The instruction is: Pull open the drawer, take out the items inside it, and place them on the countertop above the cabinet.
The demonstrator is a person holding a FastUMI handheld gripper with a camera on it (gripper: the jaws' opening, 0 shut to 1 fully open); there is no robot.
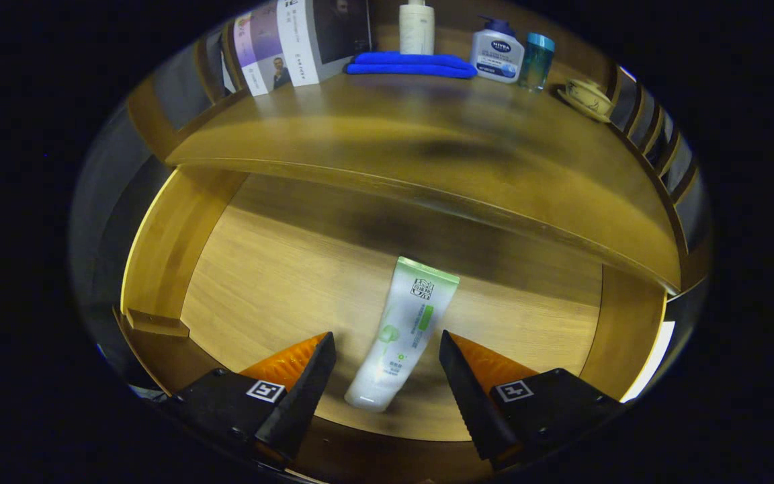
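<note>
Hand-held gripper agape — tube between

We see warm, dim light across the countertop, with a soft dark shadow smeared over it and under its front edge inside the drawer. Fisheye bending curves every edge; the rim blurs.

Open drawer holds a tube; countertop bears a towel.
</note>
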